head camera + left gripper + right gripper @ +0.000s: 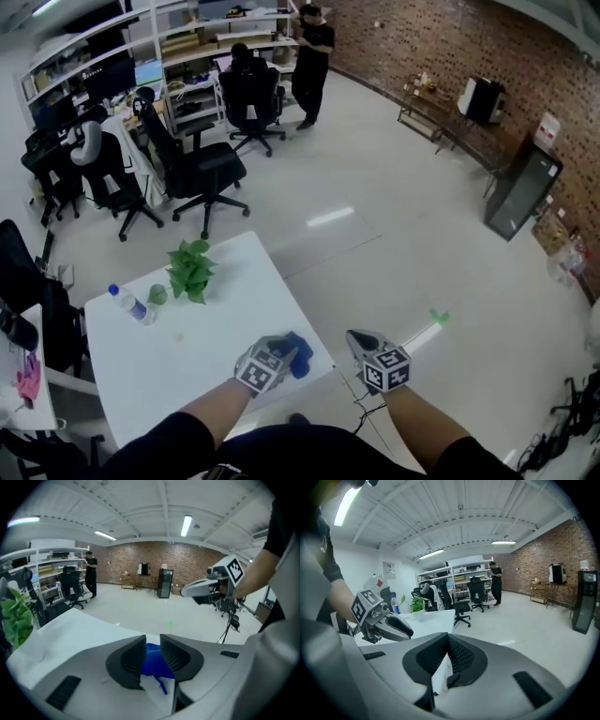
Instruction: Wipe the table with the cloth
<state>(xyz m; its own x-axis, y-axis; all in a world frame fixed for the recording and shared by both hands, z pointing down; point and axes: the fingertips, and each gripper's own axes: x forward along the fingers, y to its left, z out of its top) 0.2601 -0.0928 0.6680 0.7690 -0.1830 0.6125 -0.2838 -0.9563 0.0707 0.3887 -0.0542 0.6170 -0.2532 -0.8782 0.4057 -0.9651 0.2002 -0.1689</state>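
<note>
Left gripper (153, 644) at near right corner of white rectangular table (187, 361), jaws opening around crumpled blue fabric cloth (152, 662); right gripper (446, 641) pinched together, empty, off table edge; best regrip cloth deeper, press flat before sweeping.

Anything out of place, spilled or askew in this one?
Nothing spilled or damaged. Only oddity: the blue cloth lies bunched at the table's near right corner, by the edge, between the left gripper's opening jaws.
</note>
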